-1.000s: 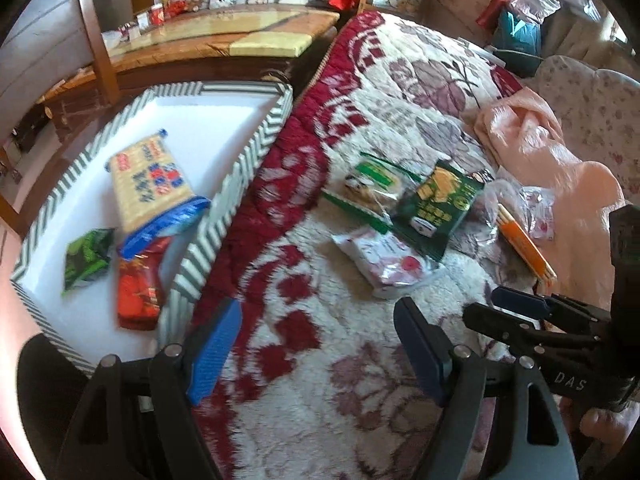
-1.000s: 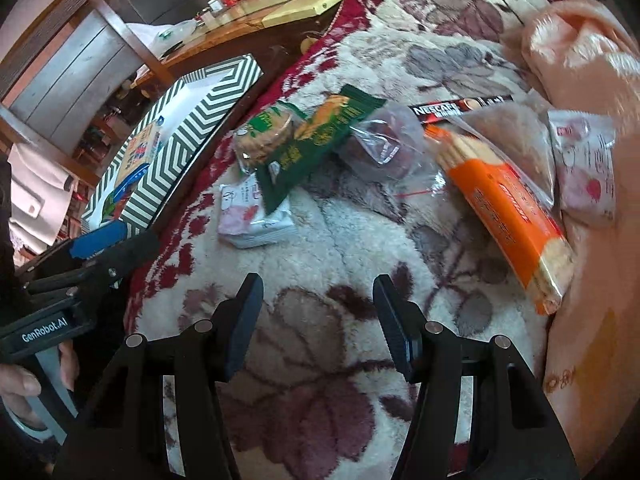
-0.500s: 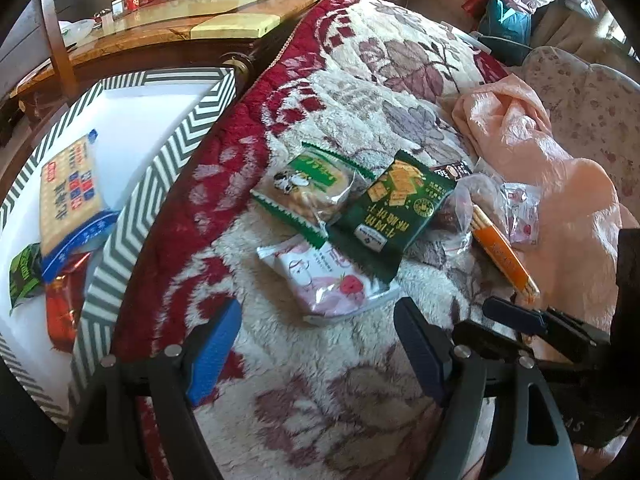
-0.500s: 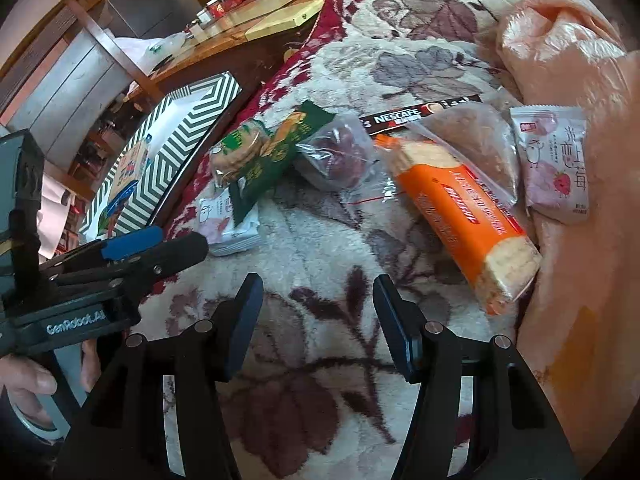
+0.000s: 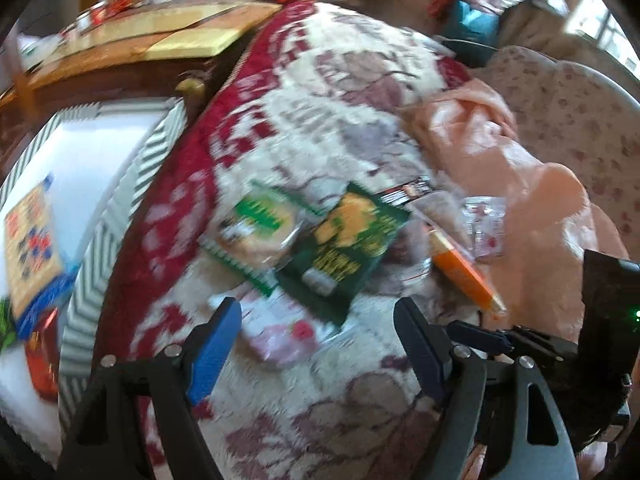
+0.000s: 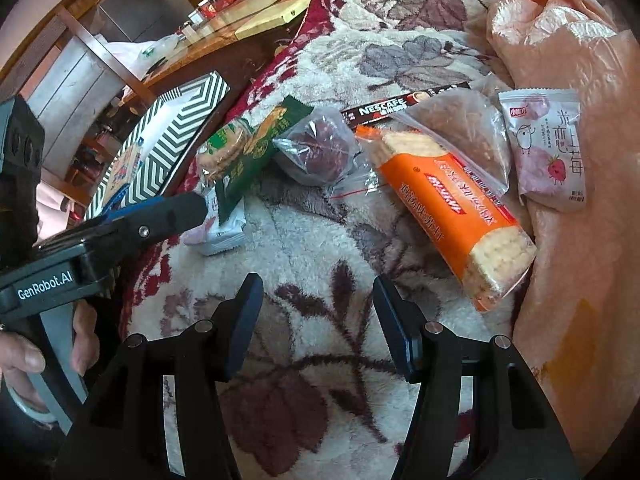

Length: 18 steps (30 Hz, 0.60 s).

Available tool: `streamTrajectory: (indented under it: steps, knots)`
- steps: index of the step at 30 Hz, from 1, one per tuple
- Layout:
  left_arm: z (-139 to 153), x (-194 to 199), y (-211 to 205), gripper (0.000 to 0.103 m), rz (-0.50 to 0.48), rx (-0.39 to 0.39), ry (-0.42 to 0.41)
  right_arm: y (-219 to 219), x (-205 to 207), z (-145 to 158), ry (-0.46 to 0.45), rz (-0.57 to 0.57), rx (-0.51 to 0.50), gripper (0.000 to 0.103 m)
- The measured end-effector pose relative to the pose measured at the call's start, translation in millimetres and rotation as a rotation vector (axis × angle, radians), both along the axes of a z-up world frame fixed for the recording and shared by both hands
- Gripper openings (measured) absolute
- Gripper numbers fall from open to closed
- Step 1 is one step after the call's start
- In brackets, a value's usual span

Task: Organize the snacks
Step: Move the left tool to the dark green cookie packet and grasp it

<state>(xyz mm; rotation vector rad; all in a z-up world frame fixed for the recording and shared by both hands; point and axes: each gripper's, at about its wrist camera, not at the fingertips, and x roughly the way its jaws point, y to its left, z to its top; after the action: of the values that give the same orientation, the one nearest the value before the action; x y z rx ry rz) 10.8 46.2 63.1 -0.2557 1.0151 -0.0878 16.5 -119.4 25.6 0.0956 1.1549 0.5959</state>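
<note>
Snack packs lie on a floral blanket (image 6: 320, 248). My left gripper (image 5: 320, 332) is open, and a white-and-pink pack (image 5: 280, 332) lies between its fingertips; whether it touches them I cannot tell. Beyond it lie a green cookie pack (image 5: 256, 232) and a dark green cracker pack (image 5: 344, 248). My right gripper (image 6: 318, 320) is open and empty over the blanket. Ahead of it lie an orange cracker pack (image 6: 456, 216), a clear bag with a dark bun (image 6: 320, 152), a Nescafe stick (image 6: 400, 106) and a pink strawberry pack (image 6: 548, 148).
A striped box (image 5: 120, 208) stands left of the blanket and holds a yellow-and-blue cracker pack (image 5: 32, 240), a red pack (image 5: 42, 352) and a green pack. A peach cloth (image 5: 520, 184) lies at the right. A wooden table (image 5: 132, 44) stands behind.
My left gripper has swung right from the striped box to the pile, now over the white-and-pink pack. My right gripper has drifted slightly; both stay open.
</note>
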Motion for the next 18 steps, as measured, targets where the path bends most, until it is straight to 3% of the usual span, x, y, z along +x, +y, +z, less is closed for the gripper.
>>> streamTrajectory:
  steps: [10,18]
  knots:
    - [-10.3,36.3,-29.8,0.08,-0.229,0.047,0.016,-8.1,4.3,-3.9,0.018,-0.024,0.008,0.057]
    - [-18.3,55.9,-34.0,0.079,-0.307,0.077,0.013,-14.9,8.7,-9.5,0.039,-0.048,0.015,0.057]
